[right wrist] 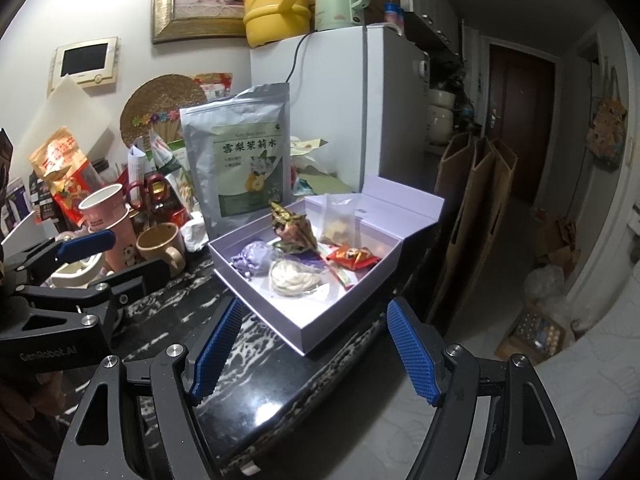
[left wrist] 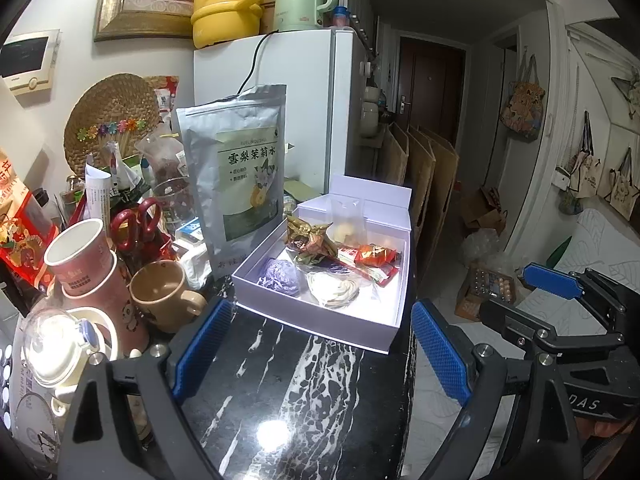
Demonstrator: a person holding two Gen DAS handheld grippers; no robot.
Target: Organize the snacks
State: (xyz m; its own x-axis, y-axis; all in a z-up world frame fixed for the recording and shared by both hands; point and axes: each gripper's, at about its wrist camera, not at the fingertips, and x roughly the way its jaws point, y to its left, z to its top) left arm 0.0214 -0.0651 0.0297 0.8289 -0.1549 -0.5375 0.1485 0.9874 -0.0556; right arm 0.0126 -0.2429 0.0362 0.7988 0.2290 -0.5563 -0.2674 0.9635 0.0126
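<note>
Black marble with white veins is making up the surface [left wrist: 280,380], and a pale lilac box [left wrist: 320,324] is sitting on it near the right edge, with its lid standing open behind. The snacks are lying inside this box: a purple wrapped piece [left wrist: 280,276] at the front left, a white swirled piece [left wrist: 336,288] beside it, a red packet [left wrist: 374,258] toward the right, a crumpled gold-green wrapper [left wrist: 310,236] further back, and a small clear pouch [left wrist: 346,216] leaning at the rear wall. What the clear pouch is holding is hard to make out.

A silver standing pouch [left wrist: 240,168] is rising just beside the box's left wall, and its lower edge is hidden by that wall in the right wrist view.

The left tool [left wrist: 316,356] is hovering over the surface in front of the box, with its blue pads spread wide and nothing between them. The right tool [right wrist: 312,356] is hovering just in front of the box corner, also spread wide and empty. Both tools are cut off by the lower frame edge.

At the left, stacked paper cups [left wrist: 76,252], a brown mug [left wrist: 160,292] and red scissors [left wrist: 136,220] are crowding together; the things behind them are overlapping too much to tell apart.
</note>
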